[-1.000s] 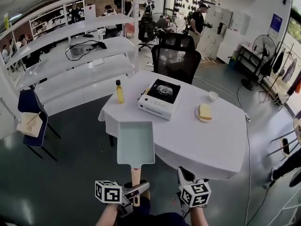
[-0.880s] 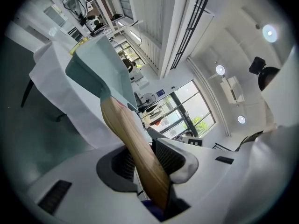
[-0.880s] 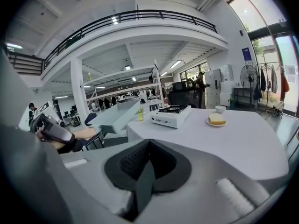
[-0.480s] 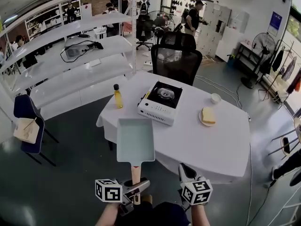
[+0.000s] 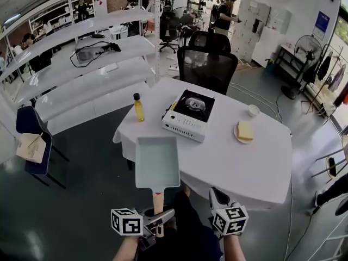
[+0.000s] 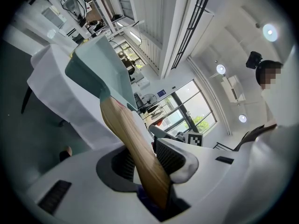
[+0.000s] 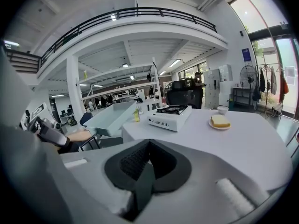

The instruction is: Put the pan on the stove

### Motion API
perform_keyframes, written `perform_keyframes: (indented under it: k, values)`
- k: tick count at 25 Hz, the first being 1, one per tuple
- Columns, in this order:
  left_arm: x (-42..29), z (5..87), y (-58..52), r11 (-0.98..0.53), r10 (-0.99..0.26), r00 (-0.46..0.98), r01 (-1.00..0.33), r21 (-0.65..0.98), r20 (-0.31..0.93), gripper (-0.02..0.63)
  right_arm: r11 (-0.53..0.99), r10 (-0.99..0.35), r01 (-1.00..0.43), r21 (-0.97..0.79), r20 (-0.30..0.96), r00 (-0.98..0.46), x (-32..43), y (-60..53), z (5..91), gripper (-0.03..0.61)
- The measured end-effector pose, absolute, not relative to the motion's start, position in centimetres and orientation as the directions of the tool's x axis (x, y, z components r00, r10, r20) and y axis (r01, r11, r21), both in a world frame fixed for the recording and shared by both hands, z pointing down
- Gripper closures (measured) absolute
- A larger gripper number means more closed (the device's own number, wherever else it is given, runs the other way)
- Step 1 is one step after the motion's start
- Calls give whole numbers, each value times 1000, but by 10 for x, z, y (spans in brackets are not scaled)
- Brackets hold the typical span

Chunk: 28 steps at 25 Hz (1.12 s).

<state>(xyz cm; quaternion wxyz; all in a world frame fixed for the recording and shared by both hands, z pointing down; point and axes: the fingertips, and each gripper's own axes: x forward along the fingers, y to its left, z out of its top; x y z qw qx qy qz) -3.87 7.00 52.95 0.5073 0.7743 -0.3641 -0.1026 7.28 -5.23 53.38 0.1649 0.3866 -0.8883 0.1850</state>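
Room: a big open workshop with a dark grey floor (image 5: 81, 200) and white shelving along the left. People sit at desks far back.
Left gripper (image 6: 142, 157): lowest in the head view, close to the person's body. Its two ribbed jaws are clamped on the pan's light wooden handle (image 5: 157, 203), one pad on each side.
Right gripper (image 7: 145, 169): just beside the left one, level with it. Its jaws are together with nothing between them.
Pale blue-green rectangular pan (image 5: 157, 162): in the air and roughly level, its handle pointing back at the person. It hangs in front of the table's near left edge, partly over the floor, and touches nothing but the gripper.
Round table with a white cloth (image 5: 244, 167): directly ahead, mostly bare on the near side.
White portable gas stove with a black top (image 5: 189, 114): on the table's far left part, well apart from the pan, with nothing on its burner.
Other items: a small yellow bottle with a dark cap (image 5: 139, 107) left of the stove. A plate with a yellow slice (image 5: 244, 131) and a small white cup (image 5: 253, 110) sit to its right.
Black mesh office chair (image 5: 206, 67): behind the table.
Done: the pan is picked up and firmly held.
Left: carry it forward over the table, centre it above the burner, set it down and release the handle. By my reading, under halfway.
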Motion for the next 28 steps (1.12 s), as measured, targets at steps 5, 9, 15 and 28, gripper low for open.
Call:
perform_keyframes:
  k: [5,9,15,28]
  values:
    - [-43,532,59,-199,-673,710,-446,873,209,483,642,-616,-738,-207,435,-657,66,-64,535,577]
    - [-45,531,41,-197,-671,711,-444,874,210,483,644,-608,-734,-216,438,-662,61,-81,538,577]
    - [-56,528,0,-214,-665,717,-454,865,211,483,641,-612,-735,-223,430,-664,48,-122,537,577]
    - [-89,528,-115,-216,-644,733,-450,866,221,482,637,-617,-737,-226,423,-663,14,-240,536,577]
